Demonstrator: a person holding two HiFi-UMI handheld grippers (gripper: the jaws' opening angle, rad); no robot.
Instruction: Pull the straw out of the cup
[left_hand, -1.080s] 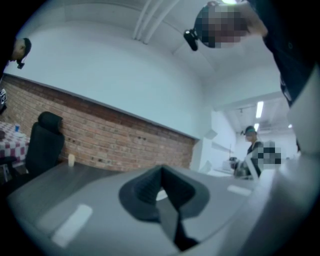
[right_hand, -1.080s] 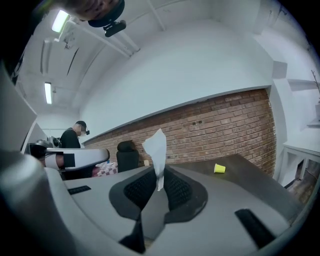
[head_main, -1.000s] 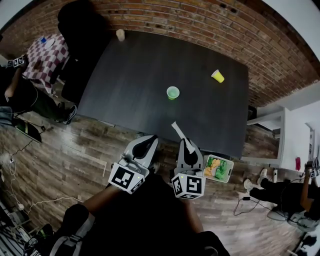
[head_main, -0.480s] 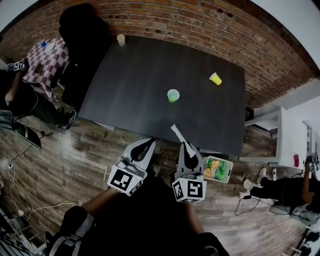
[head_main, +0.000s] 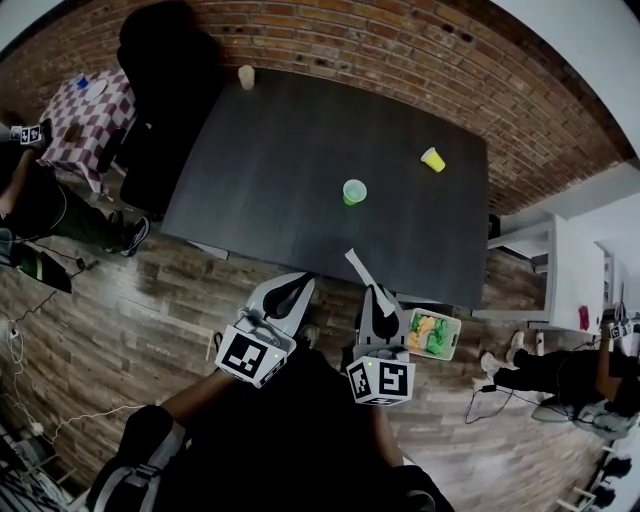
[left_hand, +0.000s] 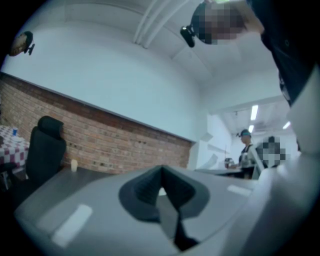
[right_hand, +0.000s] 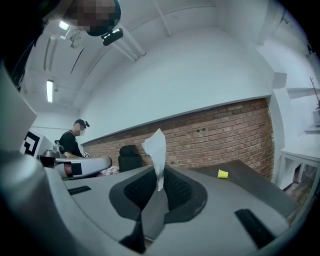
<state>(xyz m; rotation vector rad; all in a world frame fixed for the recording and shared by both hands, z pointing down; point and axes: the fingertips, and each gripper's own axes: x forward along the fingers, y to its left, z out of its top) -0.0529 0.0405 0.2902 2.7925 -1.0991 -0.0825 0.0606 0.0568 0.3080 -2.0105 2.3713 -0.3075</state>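
Note:
A green cup (head_main: 354, 191) stands upright near the middle of the dark table (head_main: 280, 170), with nothing sticking out of it. My right gripper (head_main: 378, 292) hovers off the table's near edge, shut on a flat white papery straw (head_main: 359, 267) that pokes forward and up from its jaws. The right gripper view shows the same straw (right_hand: 156, 147) pinched between the pads (right_hand: 176, 189). To its left my left gripper (head_main: 297, 285) is shut with nothing in it; its closed tips (left_hand: 161, 176) fill the left gripper view.
A yellow cup (head_main: 433, 159) lies on its side at the table's far right, and a pale cup (head_main: 246, 77) stands at the far left corner. A tray of green and orange items (head_main: 433, 335) sits beside my right gripper. A black chair (head_main: 160, 60) and brick wall (head_main: 400, 60) border the table.
The table and cups have shifted slightly in the head view. Both grippers keep the same pose, with the white straw still in the right one.

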